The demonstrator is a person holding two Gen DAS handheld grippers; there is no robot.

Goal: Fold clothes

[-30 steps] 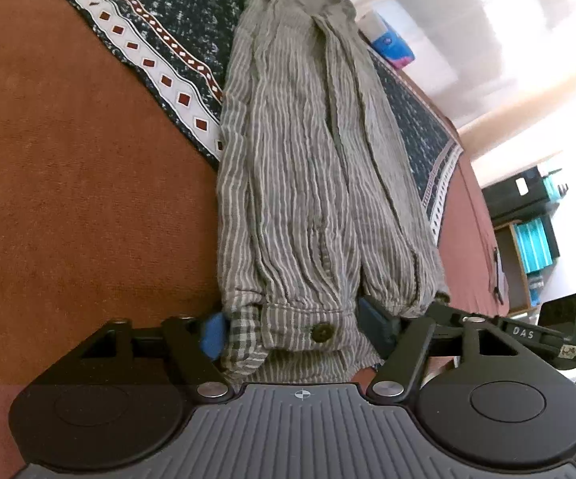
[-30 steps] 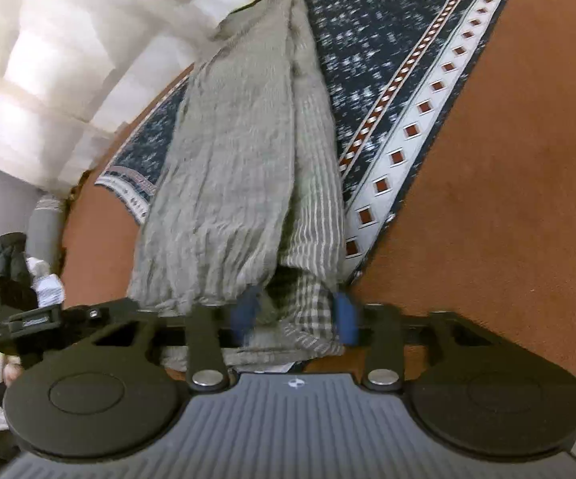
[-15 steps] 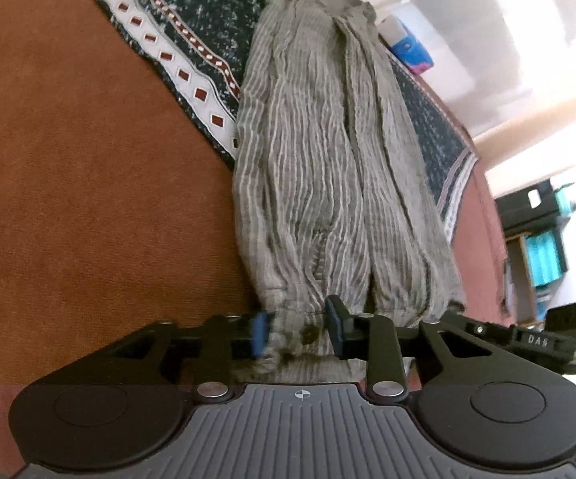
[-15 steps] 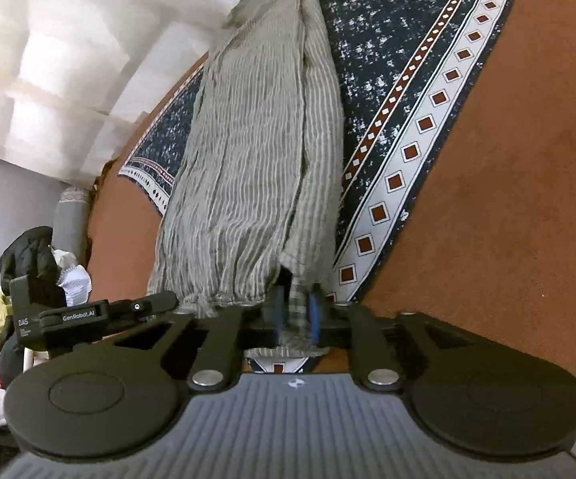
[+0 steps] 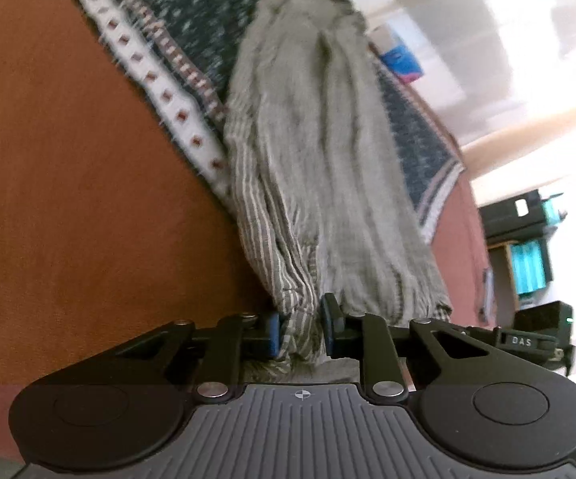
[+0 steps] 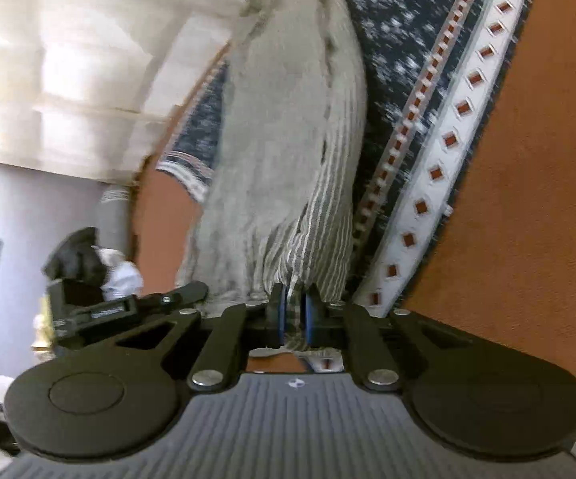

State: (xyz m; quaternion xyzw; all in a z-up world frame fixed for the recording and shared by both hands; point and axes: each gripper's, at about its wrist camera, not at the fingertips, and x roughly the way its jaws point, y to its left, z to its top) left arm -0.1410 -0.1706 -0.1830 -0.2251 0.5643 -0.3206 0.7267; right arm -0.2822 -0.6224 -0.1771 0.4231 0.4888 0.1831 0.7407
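Closest in, the left gripper [image 5: 299, 329] has its blue-padded jaws pinched onto a bunched end of the striped shirt [image 5: 320, 183], the cloth gathered into a tight wad between the two pads. Over on the other camera, the right gripper [image 6: 292, 315] is clamped down even narrower, its pads squeezing a thin fold of the same shirt [image 6: 288, 147] with barely a sliver of fabric between them. From both grips the shirt runs away as one long, narrow, crumpled strip, grey-green with pale stripes, lying along the patterned blanket [image 5: 180, 20]. In the left wrist view that dark blue blanket, with its white border of small red diamonds, shows on both sides of the shirt; in the right wrist view the blanket [image 6: 420, 60] lies to the right of the shirt. Outside the blanket's border spreads the plain orange bedcover [image 5: 68, 199], seen again right of the shirt from the other side [image 6: 527, 199]. Both views are smeared, so the far end of the shirt is hard to read; it may be a collar. Beyond the shirt's far end stands a small blue box [image 5: 402, 60], and right of the shirt a dark shelf [image 5: 523, 235].
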